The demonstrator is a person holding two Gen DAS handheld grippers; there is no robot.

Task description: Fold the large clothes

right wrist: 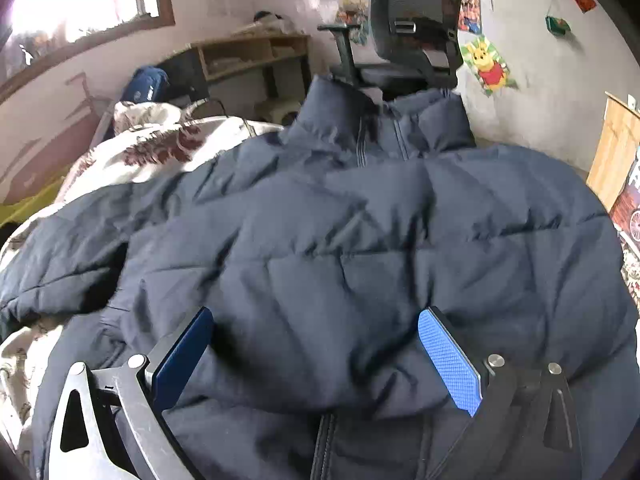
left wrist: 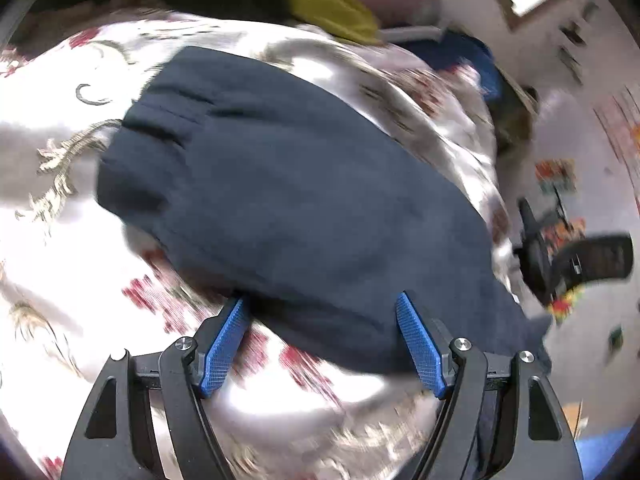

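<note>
A dark navy puffer jacket (right wrist: 360,240) lies spread on a bed with a floral cover. Its collar and zipper point away in the right wrist view. In the left wrist view a sleeve with an elastic cuff (left wrist: 280,192) stretches across the cover. My left gripper (left wrist: 320,304) is open, its blue pads on either side of the sleeve's near end. My right gripper (right wrist: 316,316) is open, its pads straddling a puffy fold of the jacket body. Neither is closed on the fabric.
The floral bed cover (left wrist: 60,240) surrounds the jacket. A black office chair (right wrist: 416,28) stands beyond the collar; it also shows in the left wrist view (left wrist: 580,264). A wooden shelf desk (right wrist: 256,56), a blue bag (right wrist: 146,84) and yellow-green cloth (left wrist: 332,8) lie further off.
</note>
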